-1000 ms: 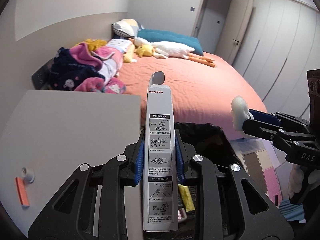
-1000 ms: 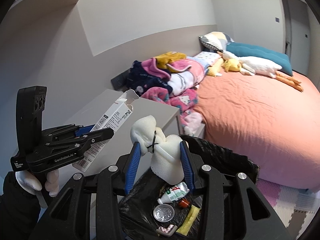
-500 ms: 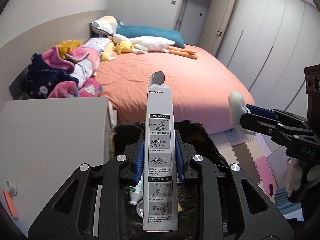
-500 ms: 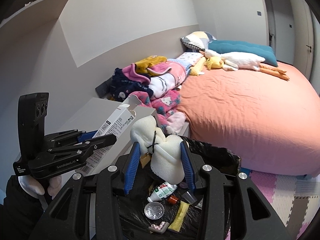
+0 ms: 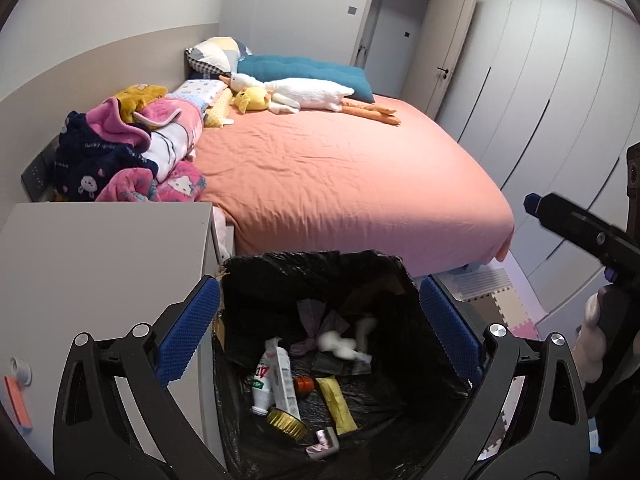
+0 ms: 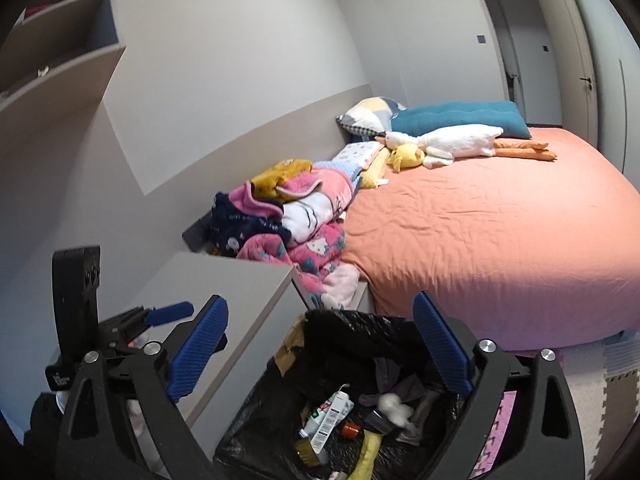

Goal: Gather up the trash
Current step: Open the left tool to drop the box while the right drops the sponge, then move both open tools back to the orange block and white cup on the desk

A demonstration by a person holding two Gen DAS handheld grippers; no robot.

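A bin lined with a black bag [image 5: 312, 268] [image 6: 344, 332] stands below both grippers. My left gripper [image 5: 320, 328] is open and empty above it. My right gripper [image 6: 320, 348] is open and empty above it too. Inside lie the white printed carton [image 5: 286, 380] [image 6: 332, 416], the white tissue wad [image 5: 340, 346] [image 6: 394, 404], a tube, a yellow wrapper [image 5: 336, 404], a foil cup [image 5: 286, 422] and other scraps. The right gripper shows in the left wrist view [image 5: 576, 220]; the left gripper shows in the right wrist view [image 6: 168, 312].
A grey bedside cabinet [image 5: 100, 260] [image 6: 224, 292] stands left of the bin, with an orange strip [image 5: 18, 404] and a small white cap [image 5: 20, 370] on it. A bed with an orange sheet [image 5: 340, 180], piled clothes [image 5: 128, 152] and plush toys lies behind. Foam mats [image 5: 496, 300] cover the floor.
Both grippers have opened. The carton has dropped from the left gripper and the tissue wad from the right one; both now lie in the bin.
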